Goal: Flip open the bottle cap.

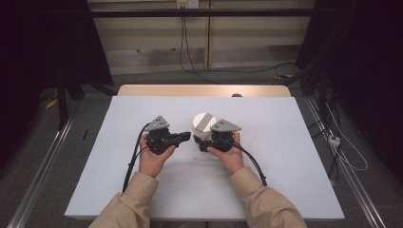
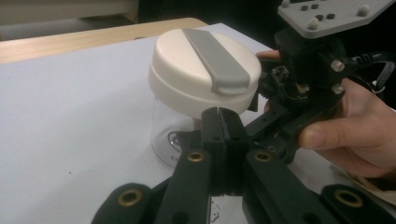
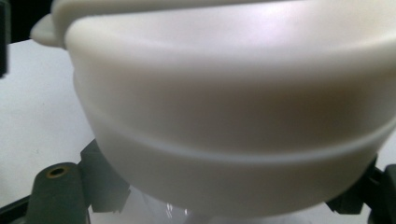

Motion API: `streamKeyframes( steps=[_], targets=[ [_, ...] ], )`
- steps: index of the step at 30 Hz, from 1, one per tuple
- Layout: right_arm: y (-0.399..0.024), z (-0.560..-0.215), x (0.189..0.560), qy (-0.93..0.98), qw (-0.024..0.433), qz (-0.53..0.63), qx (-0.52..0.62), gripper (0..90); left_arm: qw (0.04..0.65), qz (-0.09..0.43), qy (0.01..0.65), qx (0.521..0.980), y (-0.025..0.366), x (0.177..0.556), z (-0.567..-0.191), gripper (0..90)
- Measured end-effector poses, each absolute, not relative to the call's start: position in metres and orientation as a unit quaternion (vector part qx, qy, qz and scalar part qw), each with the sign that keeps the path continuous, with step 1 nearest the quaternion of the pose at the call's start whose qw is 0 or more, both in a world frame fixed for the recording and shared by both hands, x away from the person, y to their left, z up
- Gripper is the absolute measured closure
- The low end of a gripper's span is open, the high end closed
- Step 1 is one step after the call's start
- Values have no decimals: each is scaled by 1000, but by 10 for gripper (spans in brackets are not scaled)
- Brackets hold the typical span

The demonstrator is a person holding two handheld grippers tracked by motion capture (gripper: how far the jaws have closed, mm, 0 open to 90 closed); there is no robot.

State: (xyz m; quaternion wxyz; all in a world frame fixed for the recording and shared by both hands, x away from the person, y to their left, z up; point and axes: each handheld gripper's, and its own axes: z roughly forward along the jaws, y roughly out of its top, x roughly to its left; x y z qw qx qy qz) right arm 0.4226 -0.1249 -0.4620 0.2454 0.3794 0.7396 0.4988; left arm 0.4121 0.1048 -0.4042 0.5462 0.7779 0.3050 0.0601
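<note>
On the white rectangular table (image 1: 142, 190), a clear glass jar (image 2: 163, 126) stands upright near the middle, its cream round lid with grey handle bar (image 2: 205, 70) still seated. The right gripper (image 1: 205, 142) clamps the jar's body below the lid. The left gripper (image 2: 219, 122), jaws closed together on nothing, sits just beside the lid. Opening, I judge, has not begun.

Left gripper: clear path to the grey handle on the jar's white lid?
Probably yes. The left gripper, jaws shut, sits just below the white lid; the grey handle lies bare on top. The right gripper holds the clear jar lower down.
</note>
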Motion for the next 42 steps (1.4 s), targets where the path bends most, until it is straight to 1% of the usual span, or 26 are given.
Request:
streamKeyframes(
  steps=[2,6,8,10,13,21,28,31,33,35,38,42],
  targets=[
    [-125,-462,422,740,245,499,379,187,543,62,305,780,104,414,-403,900],
    [-125,-462,423,740,245,498,379,187,537,46,324,777,102,415,-402,900],
    [-125,-462,423,740,245,498,379,187,546,40,312,776,101,416,-402,900],
    [-125,-462,422,741,245,498,379,187,545,52,302,780,98,414,-400,900],
    [-125,-462,423,740,244,498,380,187,549,55,292,781,94,412,-396,900],
    [-125,-462,422,741,245,497,379,187,547,42,287,785,87,414,-393,900],
    [-125,-462,422,741,245,497,379,187,544,52,277,790,88,416,-393,900],
    [-125,-462,423,742,245,496,379,187,534,60,263,801,87,416,-392,900],
    [-125,-462,423,742,245,496,379,187,534,53,261,802,86,417,-392,900],
    [-125,-462,423,742,245,496,379,187,536,65,259,801,86,416,-391,900],
    [-125,-462,423,742,246,495,379,187,538,56,249,803,84,416,-390,900],
    [-125,-462,423,742,246,495,379,187,532,65,253,806,81,416,-392,900]
  ],
)
